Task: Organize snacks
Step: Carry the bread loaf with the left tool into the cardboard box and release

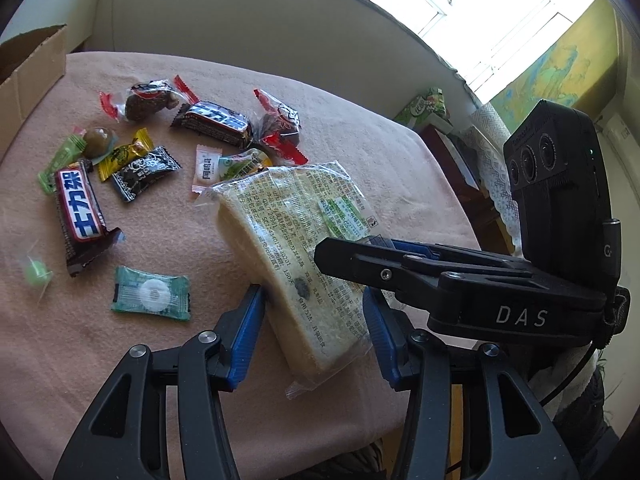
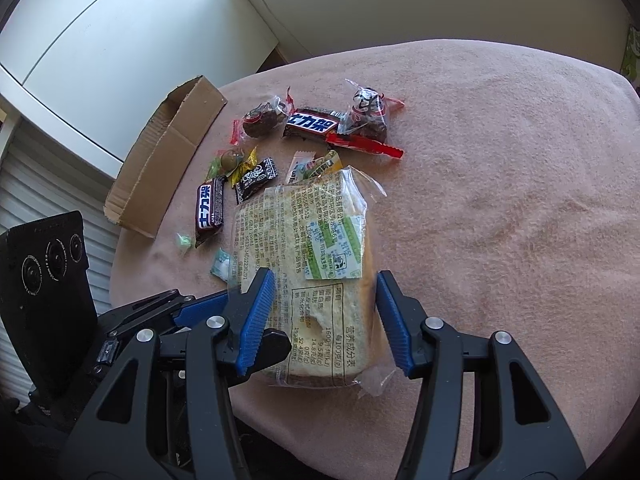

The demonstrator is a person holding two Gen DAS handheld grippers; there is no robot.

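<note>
The pale sliced-bread loaf in its clear printed plastic wrapper (image 1: pixel 296 264) lies near the front edge of the pink cloth-covered table (image 2: pixel 500 184), small sweets scattered behind it. Both tools clamp it at once: the left gripper (image 1: pixel 312 328) pinches its near end between blue ribbed pads, and the right gripper (image 2: pixel 324 316) squeezes it across its width. It looks light, soft and easily crushed, its film slippery, so hold the firm sides, not the loose crimped ends. The brown cardboard box (image 2: pixel 168 160) hides its inside, and the loaf's underside is unseen
</note>
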